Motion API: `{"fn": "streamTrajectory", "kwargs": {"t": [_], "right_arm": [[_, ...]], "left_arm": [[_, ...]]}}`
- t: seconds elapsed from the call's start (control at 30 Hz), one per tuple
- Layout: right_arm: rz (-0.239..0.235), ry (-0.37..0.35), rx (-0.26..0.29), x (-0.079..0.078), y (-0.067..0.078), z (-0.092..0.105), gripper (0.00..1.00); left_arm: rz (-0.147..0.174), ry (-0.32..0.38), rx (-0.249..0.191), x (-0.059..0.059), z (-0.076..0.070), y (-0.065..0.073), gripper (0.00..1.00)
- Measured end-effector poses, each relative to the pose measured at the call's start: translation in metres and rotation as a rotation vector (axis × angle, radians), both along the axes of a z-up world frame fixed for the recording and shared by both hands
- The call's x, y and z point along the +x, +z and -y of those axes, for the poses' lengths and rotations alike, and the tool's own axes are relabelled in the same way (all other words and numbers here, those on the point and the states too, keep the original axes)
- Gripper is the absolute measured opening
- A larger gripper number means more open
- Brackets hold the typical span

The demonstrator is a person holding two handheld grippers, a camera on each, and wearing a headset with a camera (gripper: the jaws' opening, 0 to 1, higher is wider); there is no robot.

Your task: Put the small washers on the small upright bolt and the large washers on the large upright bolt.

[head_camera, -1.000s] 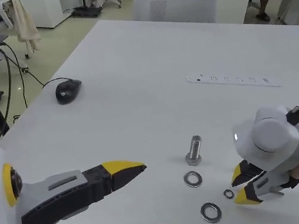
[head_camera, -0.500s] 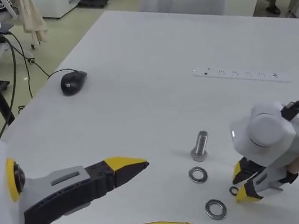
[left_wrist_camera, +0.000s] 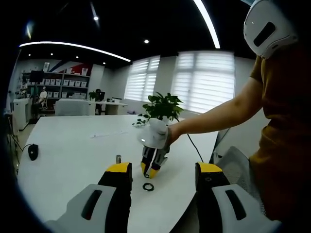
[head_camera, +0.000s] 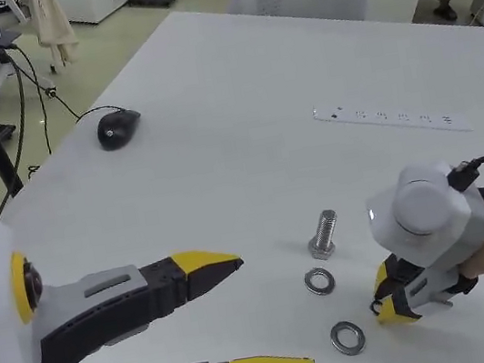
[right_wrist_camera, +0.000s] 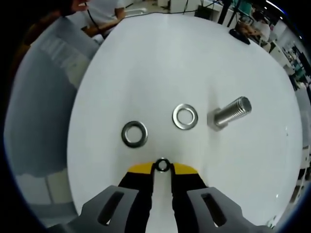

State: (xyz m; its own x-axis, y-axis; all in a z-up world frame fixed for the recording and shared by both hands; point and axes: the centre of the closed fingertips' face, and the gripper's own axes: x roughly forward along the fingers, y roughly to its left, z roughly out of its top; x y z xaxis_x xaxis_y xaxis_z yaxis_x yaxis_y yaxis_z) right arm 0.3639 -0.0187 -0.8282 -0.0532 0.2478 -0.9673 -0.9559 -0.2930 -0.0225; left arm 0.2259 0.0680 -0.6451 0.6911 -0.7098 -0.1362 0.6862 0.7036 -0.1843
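- While the right gripper is down at the tabletop, close to its near edge, its fingers are drawn narrow. The small washer is pinched between the yellow tips.
- Step in hand, as judged: pick-up of one small washer. It is gripped at its rim, and so far as these views allow it is not yet lifted clear of the surface.
- The large bolt stands upright on its head, a little farther from the near edge than the washers. It is apart from the right gripper.
- The first large washer lies flat just beside the bolt's head. The second large washer lies flat nearer the near edge, close to the right gripper's tips. Neither is on the bolt.
- The left gripper hovers toward the near left corner with its fingers wide and holding nothing. It is well apart from the parts.
- Next move, as judged: raise the small washer straight up without loosening the pinch and carry it to the small upright bolt, not to the thick one standing near. Its hole should be centred over the shank's top before release.
- Risk noted: the part is thin and held by the tips alone, so it could tilt or slip during the lift.
- Both large washers remain to be placed on the large bolt.
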Motion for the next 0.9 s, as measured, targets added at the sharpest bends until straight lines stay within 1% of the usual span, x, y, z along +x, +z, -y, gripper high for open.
{"fn": "streamTrajectory", "kwargs": {"t": [0.2,0.23,0.3,0.4,0.5,0.53,0.57,0.63,0.77,0.83,0.9], "right_arm": [[-0.003,-0.029,-0.009,0.001,0.000,0.000,0.12],[0.002,-0.020,-0.008,0.001,0.000,0.000,0.12],[0.002,-0.029,-0.007,0.001,0.000,0.000,0.12],[-0.008,-0.049,0.007,0.002,0.000,0.000,0.12],[0.002,-0.039,0.010,0.001,0.000,0.002,0.12],[-0.005,-0.055,0.010,0.002,0.000,0.003,0.12],[0.000,-0.058,0.014,0.003,0.000,0.004,0.12],[-0.003,-0.063,0.020,0.004,0.003,0.007,0.12],[0.001,-0.085,0.035,0.007,0.012,0.013,0.12],[0.013,-0.091,0.040,0.008,0.016,0.019,0.12],[0.013,-0.102,0.037,0.009,0.018,0.025,0.12]], "left_arm": [[0.003,-0.006,0.004,0.000,0.002,0.002,0.52],[0.005,-0.007,0.004,0.000,0.002,0.002,0.52],[0.005,-0.011,0.009,0.000,0.003,0.002,0.52],[0.004,-0.020,0.011,0.001,0.005,0.002,0.52],[0.004,-0.028,0.017,0.001,0.006,0.003,0.52],[0.005,-0.029,0.015,0.002,0.007,0.003,0.52],[0.004,-0.030,0.016,0.002,0.006,0.003,0.52],[0.002,-0.031,0.026,0.003,0.006,0.002,0.52],[0.004,-0.036,0.022,0.004,0.007,0.003,0.52],[0.004,-0.042,0.023,0.005,0.009,0.003,0.52],[0.004,-0.046,0.025,0.005,0.010,0.003,0.52]]}}
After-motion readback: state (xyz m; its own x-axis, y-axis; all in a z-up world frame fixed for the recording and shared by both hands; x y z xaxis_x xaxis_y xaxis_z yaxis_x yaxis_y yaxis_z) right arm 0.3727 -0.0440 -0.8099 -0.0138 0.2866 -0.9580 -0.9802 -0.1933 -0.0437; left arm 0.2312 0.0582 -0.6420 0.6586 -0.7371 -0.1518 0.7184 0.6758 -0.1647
